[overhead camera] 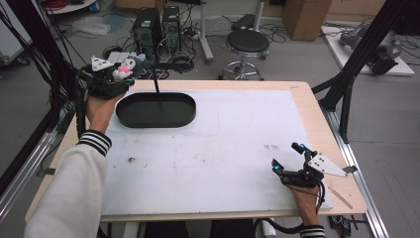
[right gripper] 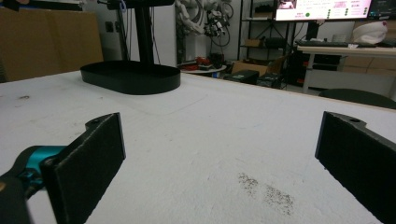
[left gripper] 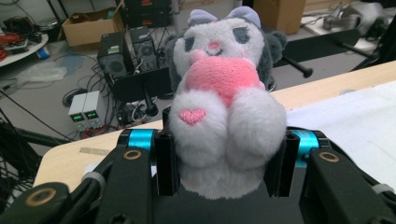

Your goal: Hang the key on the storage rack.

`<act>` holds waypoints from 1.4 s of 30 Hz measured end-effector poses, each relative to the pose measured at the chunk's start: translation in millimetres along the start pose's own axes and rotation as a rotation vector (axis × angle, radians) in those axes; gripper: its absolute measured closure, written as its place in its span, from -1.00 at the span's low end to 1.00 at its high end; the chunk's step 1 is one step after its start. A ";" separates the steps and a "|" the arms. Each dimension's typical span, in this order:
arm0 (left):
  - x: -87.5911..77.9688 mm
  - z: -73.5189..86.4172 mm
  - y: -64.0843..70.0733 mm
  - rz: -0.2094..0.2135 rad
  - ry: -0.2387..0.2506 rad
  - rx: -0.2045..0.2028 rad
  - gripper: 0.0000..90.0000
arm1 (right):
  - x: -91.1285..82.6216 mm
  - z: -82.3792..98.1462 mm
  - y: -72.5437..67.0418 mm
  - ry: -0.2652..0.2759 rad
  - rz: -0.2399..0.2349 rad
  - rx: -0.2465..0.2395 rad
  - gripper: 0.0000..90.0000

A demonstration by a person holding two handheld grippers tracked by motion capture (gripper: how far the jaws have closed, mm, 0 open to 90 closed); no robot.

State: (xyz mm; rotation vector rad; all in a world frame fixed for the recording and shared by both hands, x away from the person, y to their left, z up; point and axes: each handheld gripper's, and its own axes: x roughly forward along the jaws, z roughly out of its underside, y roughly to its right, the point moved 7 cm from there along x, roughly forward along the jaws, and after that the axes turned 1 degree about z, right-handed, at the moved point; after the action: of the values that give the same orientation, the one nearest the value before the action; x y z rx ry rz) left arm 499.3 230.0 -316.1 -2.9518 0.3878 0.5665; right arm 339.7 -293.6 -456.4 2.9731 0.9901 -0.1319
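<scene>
Left gripper holds plush up by the tray's left end; right gripper idle.

I have the left jaws pinching the plush low on its body, pads on both flanks, toy upright and facing the camera. In the high view the plush sits in the left gripper at the table's far left corner, near the tray's left rim, apart from it. Likely step: drop it in the tray. To do it well I'd carry it right until it's over the tray floor, lower close, then spread the jaws; soft toy may cling to a pad. Right gripper rests on the white mat near the front right, jaws spread wide, empty, well apart from the tray.
</scene>
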 end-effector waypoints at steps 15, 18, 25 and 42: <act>-2.9 18.5 -5.7 -0.007 -0.032 -0.013 0.24 | -0.3 0.0 0.4 0.002 0.001 0.002 -0.99; -3.5 23.4 -6.5 -0.002 -0.034 -0.020 0.24 | -0.4 0.1 0.7 0.001 0.002 0.005 -0.99; -7.8 31.7 -4.8 0.014 -0.013 -0.051 0.24 | -0.1 0.0 0.3 0.002 0.001 0.004 -0.99; 4.1 58.8 -8.6 -0.003 -0.076 -0.038 0.24 | -0.2 0.0 0.7 0.002 0.003 0.006 -0.99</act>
State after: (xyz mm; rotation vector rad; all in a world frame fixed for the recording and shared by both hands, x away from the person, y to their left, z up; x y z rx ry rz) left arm 484.8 246.5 -371.5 -2.9557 0.3684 0.6909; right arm 339.9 -294.3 -456.4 2.9809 0.9872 -0.1325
